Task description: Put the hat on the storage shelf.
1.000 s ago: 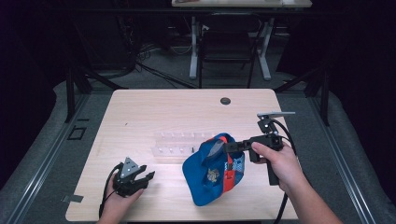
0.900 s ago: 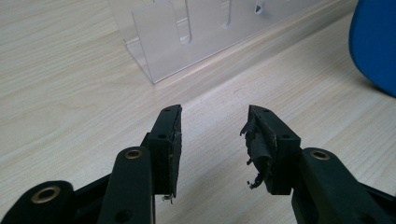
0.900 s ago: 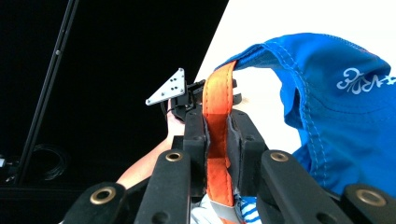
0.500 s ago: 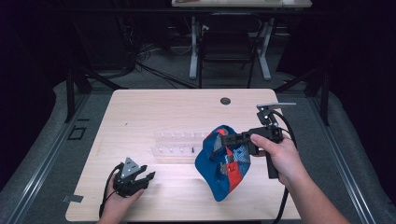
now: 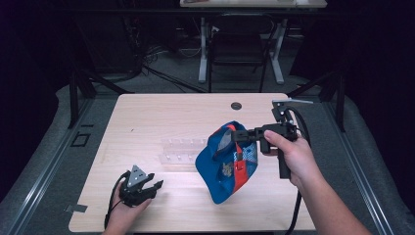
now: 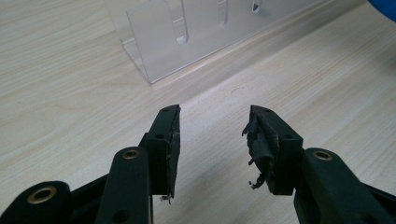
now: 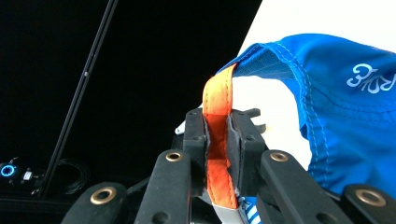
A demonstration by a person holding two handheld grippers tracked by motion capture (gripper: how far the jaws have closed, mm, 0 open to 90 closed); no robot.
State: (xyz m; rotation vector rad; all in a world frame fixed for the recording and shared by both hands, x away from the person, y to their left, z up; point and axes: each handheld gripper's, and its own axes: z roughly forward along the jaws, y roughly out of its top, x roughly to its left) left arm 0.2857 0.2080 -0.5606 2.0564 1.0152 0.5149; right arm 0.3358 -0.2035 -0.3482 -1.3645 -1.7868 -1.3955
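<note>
A blue cap (image 5: 227,161) with orange and mesh panels hangs in the air over the table's right half. My right gripper (image 5: 236,135) is shut on its orange back strap (image 7: 217,140), which runs up between the pads to the cap's blue crown (image 7: 345,116). My left gripper (image 5: 152,188) rests low near the front left of the table, open, nothing between its jaws. In the left gripper view its gripper (image 6: 212,140) points over bare wood toward a clear plastic rack (image 6: 187,32).
The clear plastic rack (image 5: 183,149) with slots stands mid-table, just left of the hanging cap. A dark round grommet (image 5: 236,105) is set near the table's far edge (image 5: 200,95). A chair and desk legs stand beyond the table.
My right hand has lifted the cap higher and the cap has swung and tilted, now hanging off the table. The left hand has stayed put.
</note>
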